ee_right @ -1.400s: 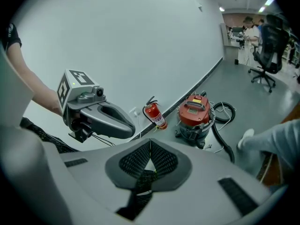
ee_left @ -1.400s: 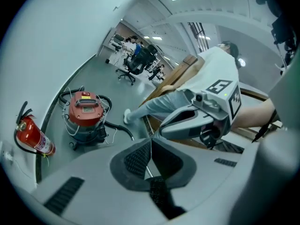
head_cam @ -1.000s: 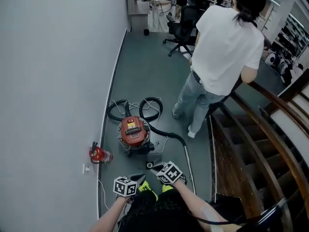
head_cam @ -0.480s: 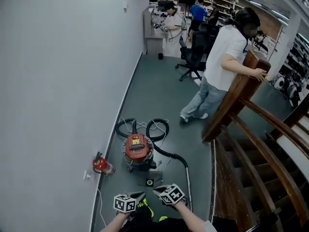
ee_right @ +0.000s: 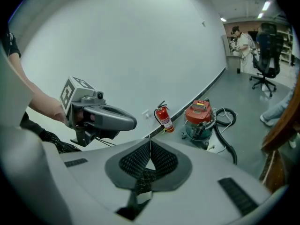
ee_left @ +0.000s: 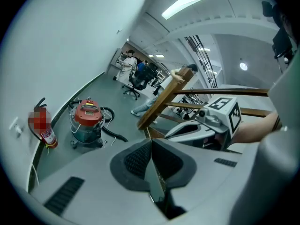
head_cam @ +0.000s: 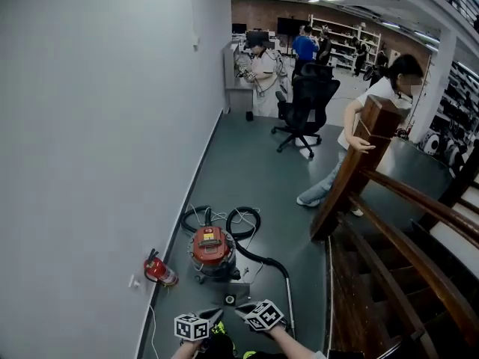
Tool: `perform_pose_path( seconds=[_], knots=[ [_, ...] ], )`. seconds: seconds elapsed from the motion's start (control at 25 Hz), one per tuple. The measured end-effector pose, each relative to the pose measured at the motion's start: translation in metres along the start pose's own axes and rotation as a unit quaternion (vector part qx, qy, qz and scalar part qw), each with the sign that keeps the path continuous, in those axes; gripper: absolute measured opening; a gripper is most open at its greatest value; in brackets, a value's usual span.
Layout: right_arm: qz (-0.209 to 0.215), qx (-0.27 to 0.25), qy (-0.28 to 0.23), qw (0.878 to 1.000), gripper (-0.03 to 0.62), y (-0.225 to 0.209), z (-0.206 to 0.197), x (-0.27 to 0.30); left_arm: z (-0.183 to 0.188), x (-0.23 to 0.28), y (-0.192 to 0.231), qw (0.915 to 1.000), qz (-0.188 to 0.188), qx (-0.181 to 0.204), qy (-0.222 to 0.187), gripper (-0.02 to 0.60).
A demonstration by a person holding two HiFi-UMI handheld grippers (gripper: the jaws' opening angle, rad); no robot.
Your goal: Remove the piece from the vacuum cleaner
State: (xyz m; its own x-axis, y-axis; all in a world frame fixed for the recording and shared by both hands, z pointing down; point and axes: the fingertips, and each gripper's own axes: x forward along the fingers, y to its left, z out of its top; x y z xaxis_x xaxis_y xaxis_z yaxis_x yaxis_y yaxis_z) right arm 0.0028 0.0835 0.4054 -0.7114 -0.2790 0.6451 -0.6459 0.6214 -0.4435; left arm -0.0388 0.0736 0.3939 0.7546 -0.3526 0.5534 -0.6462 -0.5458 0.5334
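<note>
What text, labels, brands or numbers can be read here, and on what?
No text is readable.
Vacuum cleaner: yellow label on red lid, too small to read.
Fire extinguisher: label too small to read.
Marker cubes: square patterns only, no words.

Red-lidded vacuum cleaner (head_cam: 212,251) upright on floor, hose (head_cam: 247,230) attached
</note>
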Motion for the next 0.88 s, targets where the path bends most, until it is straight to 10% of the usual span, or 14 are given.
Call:
perform_pose_path(
  seconds=[0.88],
  knots=[
    [0.010,-0.013,-0.046,0.999,0.015,0.086,-0.094,-0.041,-0.107,-0.043,-0.096,0.9996,0.012,0.014,-0.022,0.015]
  ],
)
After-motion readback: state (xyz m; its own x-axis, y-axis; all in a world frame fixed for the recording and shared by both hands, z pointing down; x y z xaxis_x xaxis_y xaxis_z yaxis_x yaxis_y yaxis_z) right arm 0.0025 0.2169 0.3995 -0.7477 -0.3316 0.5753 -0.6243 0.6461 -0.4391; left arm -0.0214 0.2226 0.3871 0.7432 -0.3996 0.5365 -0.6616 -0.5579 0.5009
